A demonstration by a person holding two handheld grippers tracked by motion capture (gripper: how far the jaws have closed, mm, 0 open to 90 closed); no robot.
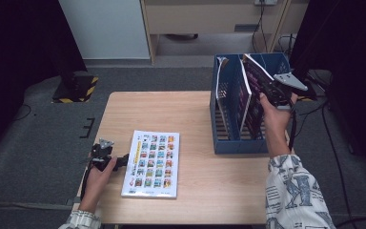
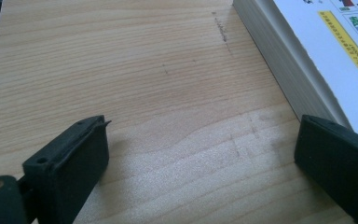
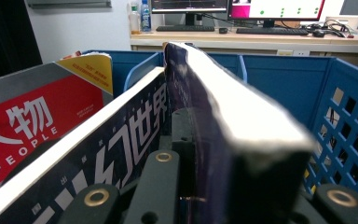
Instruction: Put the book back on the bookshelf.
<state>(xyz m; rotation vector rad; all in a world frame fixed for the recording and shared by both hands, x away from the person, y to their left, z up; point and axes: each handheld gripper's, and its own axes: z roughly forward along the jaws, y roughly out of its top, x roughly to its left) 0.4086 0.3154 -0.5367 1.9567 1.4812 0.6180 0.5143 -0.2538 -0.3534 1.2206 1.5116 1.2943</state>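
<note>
Wood-grain table [image 1: 195, 114], pale, w/ blue slotted file rack [image 1: 238, 143] standing at its far right corner. Rack already holds a red "People" magazine [image 3: 37, 116] in one slot and a dark white-lettered one [image 3: 121, 140] beside it. Picture book [image 1: 151, 163] lies flat near the table's front left, cover up.

Step in hand, by my read: seating the dark purple book [image 3: 200, 126] into the rack's right-hand bay. It sits partway in, tilted, top edge above the rim. To do well: square it upright, keep it clear of the divider, lower straight, let go only once the bottom edge rests.

Right gripper [image 1: 277, 91]: jaws nearly closed, clamped on that book's edge.

Left gripper [image 1: 106, 160]: jaws spread wide, nothing held, resting low on the table, one jaw just beside the picture book's corner.
</note>
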